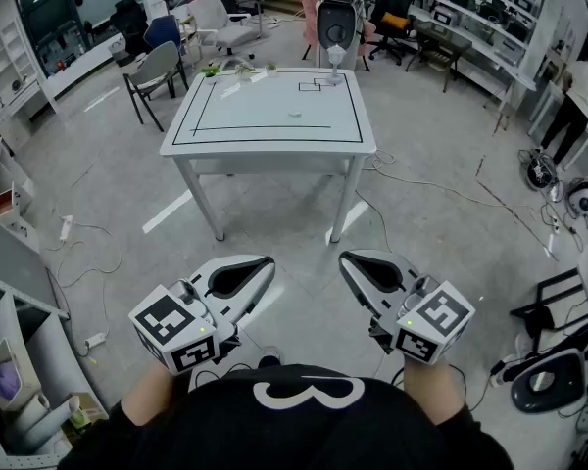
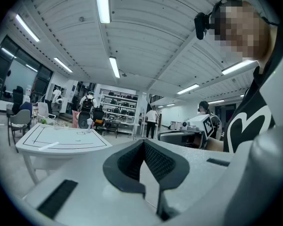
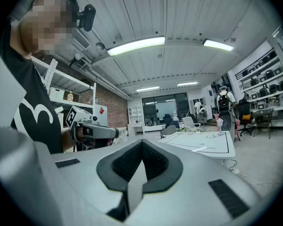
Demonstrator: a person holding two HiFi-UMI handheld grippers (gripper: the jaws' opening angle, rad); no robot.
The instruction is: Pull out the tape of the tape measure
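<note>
Begins at the bottom of the head view with a black shirt (image 1: 294,424) bearing a white figure. Holds a gripper in each hand just ahead of the chest, side by side and apart, both about level and aimed toward the table.

Presents the left gripper (image 1: 267,263) with jaws pressed together and nothing between them. Confirms this in the left gripper view, dark ribbed pads (image 2: 160,161) meeting along a single seam. Presents the right gripper (image 1: 344,258) likewise closed and empty, pads (image 3: 126,163) tight together in the right gripper view. Catches each gripper off to the side in the other's camera. Carries a marker cube (image 1: 173,329) at the rear of the left one and another (image 1: 433,319) on the right.

Crosses bare grey floor (image 1: 294,223) beyond the jaw tips, with a white tape strip (image 1: 167,211) to the left.

Reaches next a white table (image 1: 269,148), well ahead of both grippers, its top ruled with a black outline. Finds near the middle of that top a small pale flat thing (image 1: 296,116), too small to identify as the tape measure, well apart from both grippers. Adds small green plants (image 1: 213,70) at the far left edge and a pale upright object (image 1: 331,67) at the far edge.

Ends with a grey chair (image 1: 157,71) to the left, a dark machine (image 1: 334,23) behind the table, and shelving (image 1: 470,23) along the right.
</note>
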